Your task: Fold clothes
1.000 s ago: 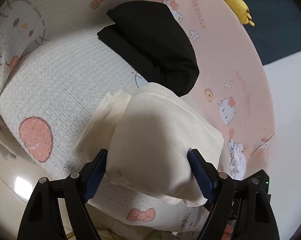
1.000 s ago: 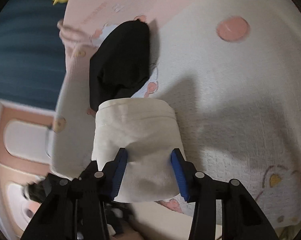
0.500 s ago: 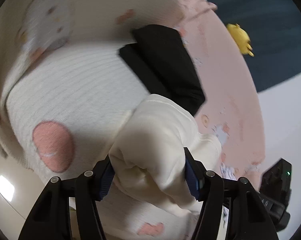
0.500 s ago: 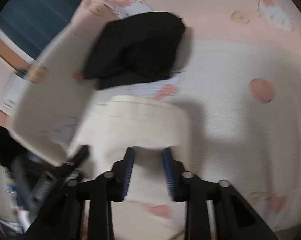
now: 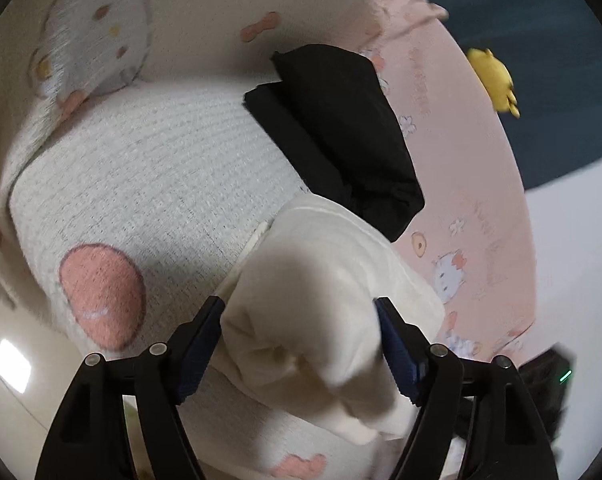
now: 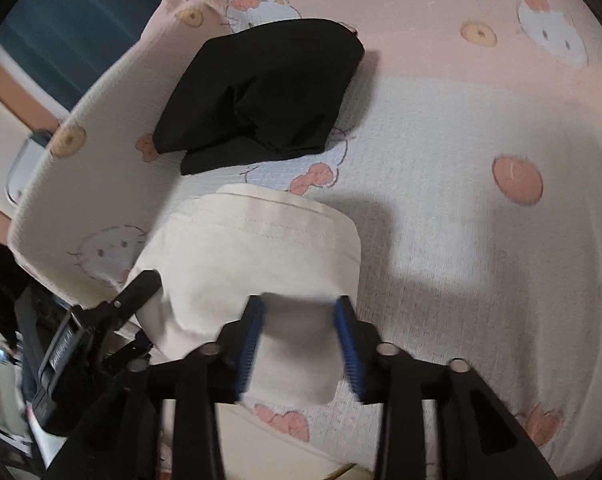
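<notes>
A folded cream garment (image 5: pixel 325 280) lies on a white waffle-knit blanket with pink cartoon-cat prints (image 5: pixel 149 184), its near end between both pairs of fingers. The left gripper (image 5: pixel 301 320) straddles a bunched corner of it; its jaws have just been opening, and the blue pads sit at the cloth's sides, though whether they press on it cannot be told. The right gripper (image 6: pixel 301 312) has also just been opening, and the garment's near edge lies in the gap with the pads standing clear of it. Just beyond the cream garment lies a folded black garment (image 6: pixel 261 88), on the blanket and a pink printed sheet (image 6: pixel 441 12).
</notes>
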`<state>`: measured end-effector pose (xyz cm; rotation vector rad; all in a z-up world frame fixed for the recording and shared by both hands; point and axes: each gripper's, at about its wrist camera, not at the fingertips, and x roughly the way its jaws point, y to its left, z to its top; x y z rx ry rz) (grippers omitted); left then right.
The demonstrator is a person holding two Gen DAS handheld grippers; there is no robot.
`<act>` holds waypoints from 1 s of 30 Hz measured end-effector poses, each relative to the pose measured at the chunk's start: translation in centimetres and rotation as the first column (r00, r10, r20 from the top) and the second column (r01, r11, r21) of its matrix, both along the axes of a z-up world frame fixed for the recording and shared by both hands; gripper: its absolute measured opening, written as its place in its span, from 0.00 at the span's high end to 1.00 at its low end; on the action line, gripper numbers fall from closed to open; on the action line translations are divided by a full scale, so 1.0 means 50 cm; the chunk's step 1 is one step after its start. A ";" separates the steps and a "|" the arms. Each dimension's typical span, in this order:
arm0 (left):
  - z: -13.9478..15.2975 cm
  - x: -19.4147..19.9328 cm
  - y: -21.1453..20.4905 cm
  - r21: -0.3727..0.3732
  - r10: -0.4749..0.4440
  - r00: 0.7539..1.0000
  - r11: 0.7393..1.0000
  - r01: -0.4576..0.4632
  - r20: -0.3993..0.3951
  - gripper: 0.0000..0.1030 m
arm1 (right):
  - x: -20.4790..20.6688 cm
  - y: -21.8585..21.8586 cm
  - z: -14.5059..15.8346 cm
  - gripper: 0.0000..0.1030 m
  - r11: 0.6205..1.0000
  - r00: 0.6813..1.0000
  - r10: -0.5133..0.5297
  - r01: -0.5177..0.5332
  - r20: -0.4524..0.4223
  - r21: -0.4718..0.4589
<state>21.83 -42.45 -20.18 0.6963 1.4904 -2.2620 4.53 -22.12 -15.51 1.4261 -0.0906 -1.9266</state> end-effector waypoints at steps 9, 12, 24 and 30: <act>-0.034 0.063 -0.028 0.203 0.093 0.992 0.976 -0.075 -0.081 0.21 | -0.009 0.080 -0.077 0.30 0.964 0.959 -0.111 0.168 0.260 -0.207; -0.039 0.058 -0.027 0.213 0.104 0.990 0.974 -0.083 -0.091 0.21 | -0.010 0.080 -0.100 0.30 0.949 0.941 -0.121 0.202 0.315 -0.240; -0.058 0.058 -0.021 0.202 0.134 0.985 0.973 -0.111 -0.105 0.08 | -0.013 0.045 -0.158 0.22 0.893 0.880 -0.105 0.288 0.463 -0.346; -0.057 0.053 -0.022 0.268 0.176 0.981 0.952 -0.148 -0.082 0.12 | -0.016 0.036 -0.158 0.22 0.868 0.867 -0.120 0.328 0.484 -0.372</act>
